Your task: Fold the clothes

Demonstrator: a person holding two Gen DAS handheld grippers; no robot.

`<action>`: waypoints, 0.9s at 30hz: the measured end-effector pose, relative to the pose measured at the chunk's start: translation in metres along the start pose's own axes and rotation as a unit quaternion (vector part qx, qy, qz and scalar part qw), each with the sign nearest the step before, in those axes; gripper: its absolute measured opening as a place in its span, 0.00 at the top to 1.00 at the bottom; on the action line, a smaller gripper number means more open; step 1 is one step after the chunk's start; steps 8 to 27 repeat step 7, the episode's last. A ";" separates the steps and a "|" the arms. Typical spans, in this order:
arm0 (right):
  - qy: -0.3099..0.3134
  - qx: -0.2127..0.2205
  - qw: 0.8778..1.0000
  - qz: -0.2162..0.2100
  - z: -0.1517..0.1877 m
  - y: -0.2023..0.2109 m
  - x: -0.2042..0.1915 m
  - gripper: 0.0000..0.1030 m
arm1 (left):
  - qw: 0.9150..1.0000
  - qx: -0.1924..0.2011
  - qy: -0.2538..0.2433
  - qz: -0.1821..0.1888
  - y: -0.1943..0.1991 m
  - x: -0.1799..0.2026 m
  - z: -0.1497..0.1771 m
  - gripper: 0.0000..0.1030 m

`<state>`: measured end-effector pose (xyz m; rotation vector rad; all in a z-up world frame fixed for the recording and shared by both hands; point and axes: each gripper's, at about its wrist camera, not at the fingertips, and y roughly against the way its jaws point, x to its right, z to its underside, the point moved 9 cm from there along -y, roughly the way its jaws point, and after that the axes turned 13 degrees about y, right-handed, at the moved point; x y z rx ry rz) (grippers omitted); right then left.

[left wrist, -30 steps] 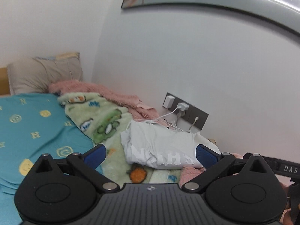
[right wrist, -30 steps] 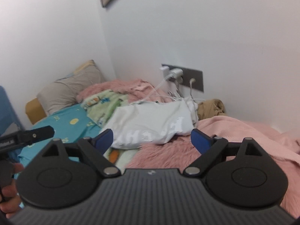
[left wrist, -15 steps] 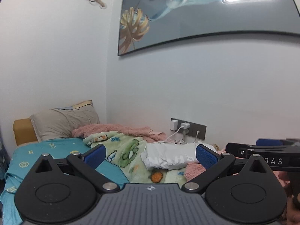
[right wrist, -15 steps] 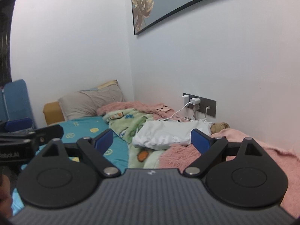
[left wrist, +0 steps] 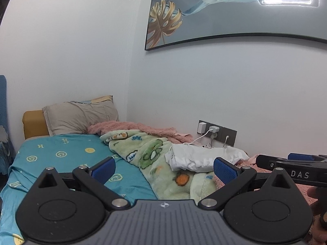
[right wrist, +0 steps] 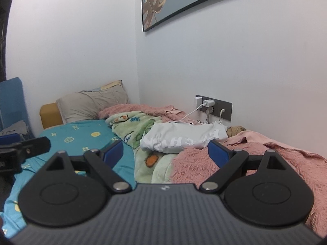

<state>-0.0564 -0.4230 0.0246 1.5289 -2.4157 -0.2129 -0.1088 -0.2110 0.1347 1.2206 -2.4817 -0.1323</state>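
Folded white shirt (left wrist: 196, 159) (right wrist: 184, 138) lying on the green blanket (left wrist: 155, 159) beneath the wall socket (left wrist: 216, 131), well ahead of my jaws, my left gripper (left wrist: 163, 167) hanging released, my right gripper (right wrist: 165, 151) hanging released too, both gripping nothing

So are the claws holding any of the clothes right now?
No, nothing is held. The left claw and the right claw are both open and empty. The white shirt lies on the bed, away from both.
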 end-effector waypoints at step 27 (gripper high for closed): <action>-0.003 -0.006 1.000 0.001 0.004 -0.006 -0.003 0.12 | 1.000 -0.007 -0.004 0.001 -0.009 0.001 0.005 0.00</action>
